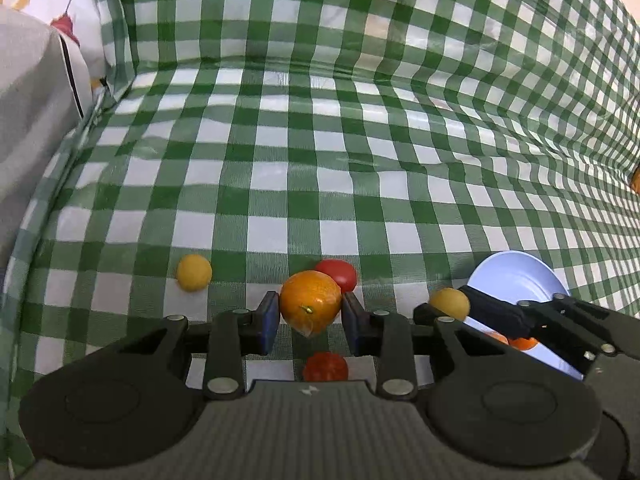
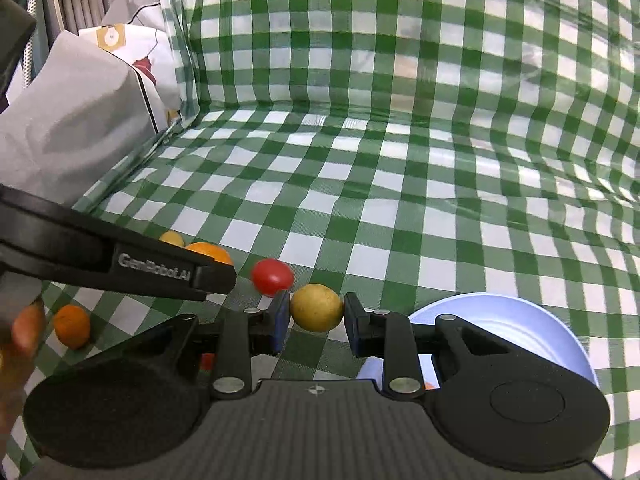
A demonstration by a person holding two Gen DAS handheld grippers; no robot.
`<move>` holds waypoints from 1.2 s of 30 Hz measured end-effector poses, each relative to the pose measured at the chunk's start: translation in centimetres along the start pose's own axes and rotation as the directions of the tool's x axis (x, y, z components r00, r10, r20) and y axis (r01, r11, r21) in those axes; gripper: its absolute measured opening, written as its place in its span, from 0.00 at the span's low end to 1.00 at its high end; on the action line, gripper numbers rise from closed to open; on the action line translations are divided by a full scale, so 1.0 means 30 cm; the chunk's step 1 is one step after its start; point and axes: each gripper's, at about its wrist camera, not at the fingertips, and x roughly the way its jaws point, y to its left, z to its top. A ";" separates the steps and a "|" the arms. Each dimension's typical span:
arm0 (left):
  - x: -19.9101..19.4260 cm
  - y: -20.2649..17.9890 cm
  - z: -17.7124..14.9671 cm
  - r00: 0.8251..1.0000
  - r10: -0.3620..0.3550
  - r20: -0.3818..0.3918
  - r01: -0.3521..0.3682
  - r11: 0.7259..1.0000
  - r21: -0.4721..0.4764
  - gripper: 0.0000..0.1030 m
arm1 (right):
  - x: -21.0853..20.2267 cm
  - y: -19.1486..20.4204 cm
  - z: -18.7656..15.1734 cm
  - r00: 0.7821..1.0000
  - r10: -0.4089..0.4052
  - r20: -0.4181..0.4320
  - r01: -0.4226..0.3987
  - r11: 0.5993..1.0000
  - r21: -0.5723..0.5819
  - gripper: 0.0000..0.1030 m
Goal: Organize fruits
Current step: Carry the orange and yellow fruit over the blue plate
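Checked cloth (image 1: 280,168), loose tomato (image 1: 337,274), plate (image 2: 500,320)

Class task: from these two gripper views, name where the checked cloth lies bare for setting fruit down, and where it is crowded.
Bare: the wide stretch of checked cloth beyond the fruit, back to its raised fold. Crowded: the near strip, where the left gripper holds an orange, the right gripper a yellow fruit, beside a red tomato and blue plate.

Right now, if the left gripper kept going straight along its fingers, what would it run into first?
The left gripper is shut on the orange, so that goes with it. The first thing ahead looks like the red tomato, just behind the orange; whether they touch is unclear. Beyond it, only the checkered cloth.
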 end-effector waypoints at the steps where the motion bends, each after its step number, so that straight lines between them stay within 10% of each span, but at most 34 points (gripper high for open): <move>1: -0.009 -0.010 0.001 1.000 0.011 0.015 -0.011 1.000 0.015 0.36 | -0.010 0.000 0.003 1.000 -0.001 0.003 0.001 1.000 -0.002 0.29; 8: -0.032 -0.043 0.008 0.996 0.041 0.076 -0.044 0.998 0.049 0.36 | -0.071 -0.047 0.021 0.999 -0.036 0.020 0.035 0.999 0.009 0.29; 20: -0.122 -0.155 0.018 0.963 -0.149 0.224 0.140 0.989 0.057 0.36 | -0.229 -0.348 0.008 0.970 -0.227 0.085 0.197 0.942 0.272 0.29; 36: -0.111 -0.519 -0.172 0.918 -0.374 0.127 0.301 0.871 0.387 0.36 | -0.253 -0.512 -0.071 0.956 -0.294 0.025 0.264 0.892 0.366 0.29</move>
